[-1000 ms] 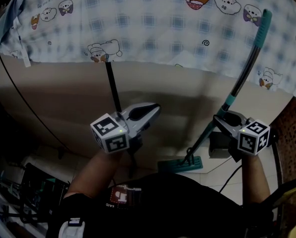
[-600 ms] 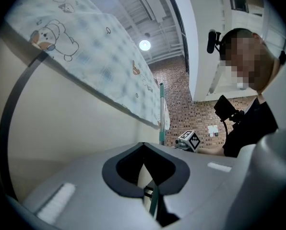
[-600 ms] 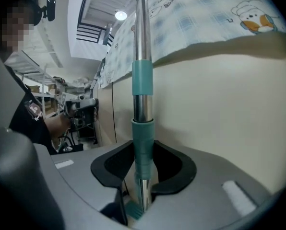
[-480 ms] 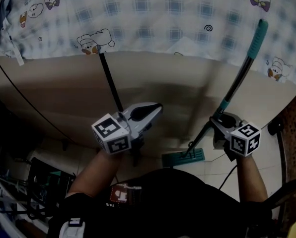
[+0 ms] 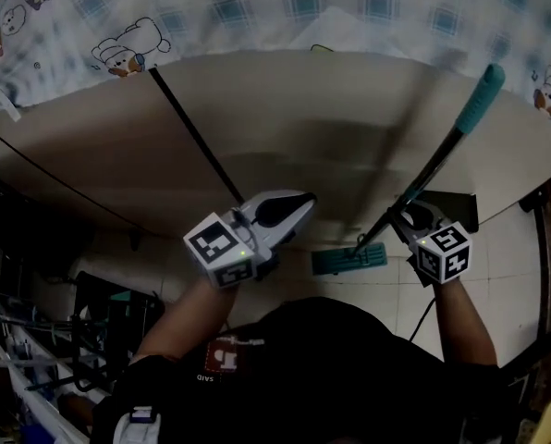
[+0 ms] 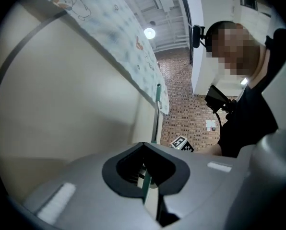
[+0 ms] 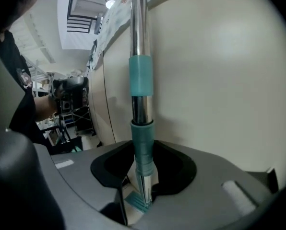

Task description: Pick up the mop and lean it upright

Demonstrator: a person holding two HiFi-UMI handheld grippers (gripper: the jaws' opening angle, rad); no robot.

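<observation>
mop (image 5: 439, 163) lower than before | right tongs (image 5: 407, 218) grip its pole | left tongs (image 5: 299, 213) closed

Ahead, the beige panel (image 5: 285, 128) blocks you; the mop (image 5: 477, 100) slants across its right end; the tiled floor (image 5: 516, 248) lies open below.

1. Black short-sleeved top (image 5: 336, 359) with a small red-and-white patch (image 5: 227, 357) on the chest.
2. Left gripper (image 5: 299, 207): smooth grey shell, dark recess behind the fingers. Its left cube (image 5: 222, 251) carries black-and-white square markers and a tiny green light.
3. Right gripper (image 5: 405, 218): matching grey shell, right cube (image 5: 442, 253) likewise marked.
</observation>
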